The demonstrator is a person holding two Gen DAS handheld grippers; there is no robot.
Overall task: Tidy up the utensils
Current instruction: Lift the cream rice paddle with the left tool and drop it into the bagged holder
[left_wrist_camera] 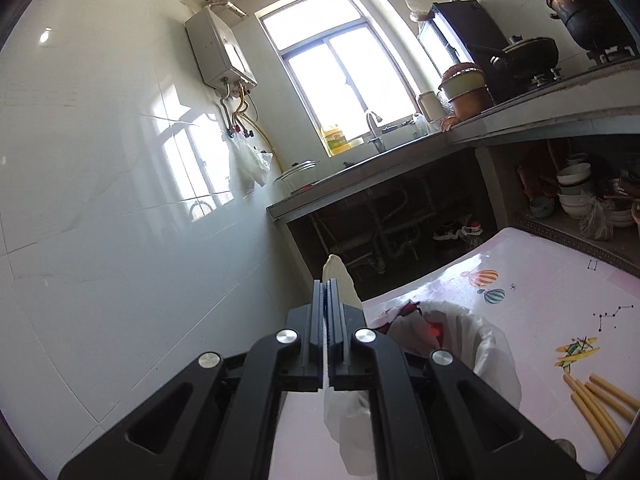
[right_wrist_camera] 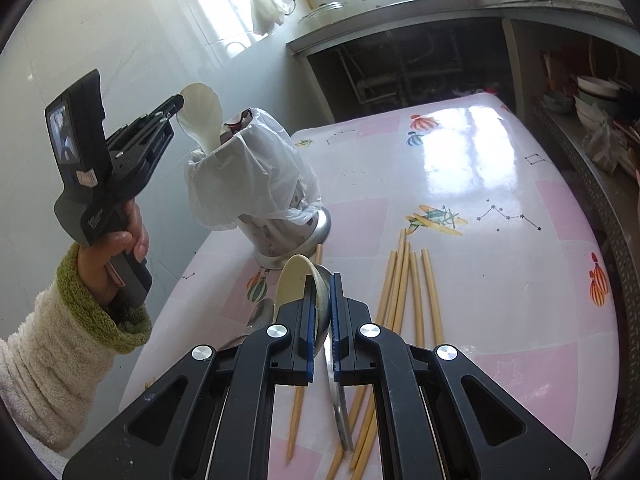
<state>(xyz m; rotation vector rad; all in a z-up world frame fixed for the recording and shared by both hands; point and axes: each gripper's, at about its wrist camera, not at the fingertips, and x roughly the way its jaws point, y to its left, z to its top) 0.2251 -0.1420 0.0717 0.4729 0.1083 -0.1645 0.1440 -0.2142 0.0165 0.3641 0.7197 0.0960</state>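
Home kitchen: sink tap (left_wrist_camera: 373,122), stove pots (left_wrist_camera: 528,58), stacked bowls (left_wrist_camera: 574,192).

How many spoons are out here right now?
4. A white spoon in the left jaws above the bag-lined holder; a cream spoon and a steel spoon at the right jaws; a second steel spoon on the table beside them. The holder may hide more.

The tabletop (right_wrist_camera: 480,168) was glossy pink and white in squares, printed with striped balloons, a yellow-green aeroplane and black star lines. The chopsticks (right_wrist_camera: 430,292) were pale yellow. The spoon (right_wrist_camera: 202,116) in the left tool (right_wrist_camera: 178,106) was cream-white, the holder (right_wrist_camera: 280,236) wrapped in white plastic. Both tools were black, the right tool (right_wrist_camera: 322,284) with blue pads. The sleeve (right_wrist_camera: 60,360) was cream with a green cuff.
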